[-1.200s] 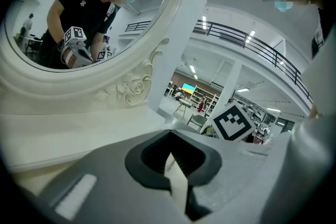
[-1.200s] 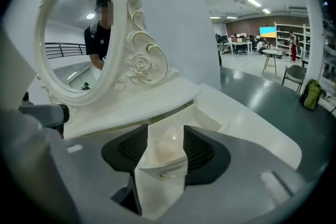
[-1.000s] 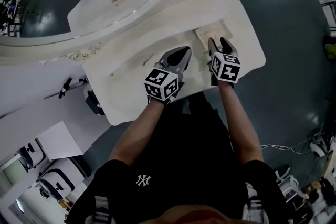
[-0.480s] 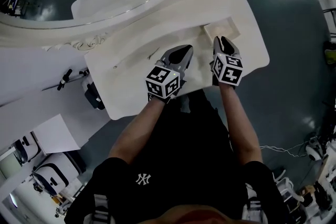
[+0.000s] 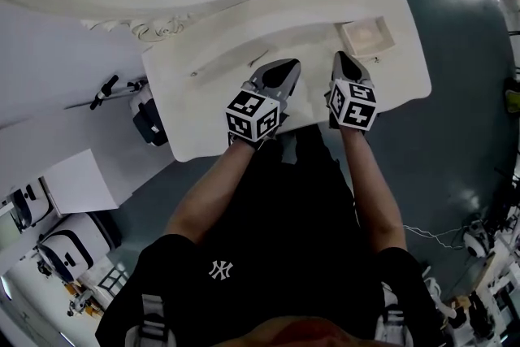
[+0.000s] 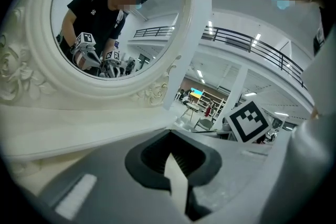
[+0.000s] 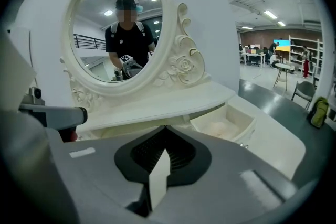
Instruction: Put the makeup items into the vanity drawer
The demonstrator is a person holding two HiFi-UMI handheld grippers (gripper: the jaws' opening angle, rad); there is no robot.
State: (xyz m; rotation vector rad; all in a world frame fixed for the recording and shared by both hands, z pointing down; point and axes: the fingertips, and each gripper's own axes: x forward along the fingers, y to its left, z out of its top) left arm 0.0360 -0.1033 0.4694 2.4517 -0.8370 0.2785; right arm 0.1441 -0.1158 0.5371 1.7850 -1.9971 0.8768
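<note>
Reaching for the next makeup thing looks like the step now. The left gripper (image 5: 290, 66) has its jaws pressed together on nothing. The right gripper (image 5: 339, 56) has just closed its jaws, and they hold nothing too. A thin dark stick (image 5: 258, 59), maybe a makeup pencil, lies on the smooth white worktop (image 5: 211, 110) near the left gripper. Next, the jaws need to open and pinch it softly. The boxy open drawer (image 5: 367, 35) waits near the right gripper, below the curly carved mirror frame (image 5: 81, 2).

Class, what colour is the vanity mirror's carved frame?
Cream white; the mirror frame shows best in the right gripper view.
</note>
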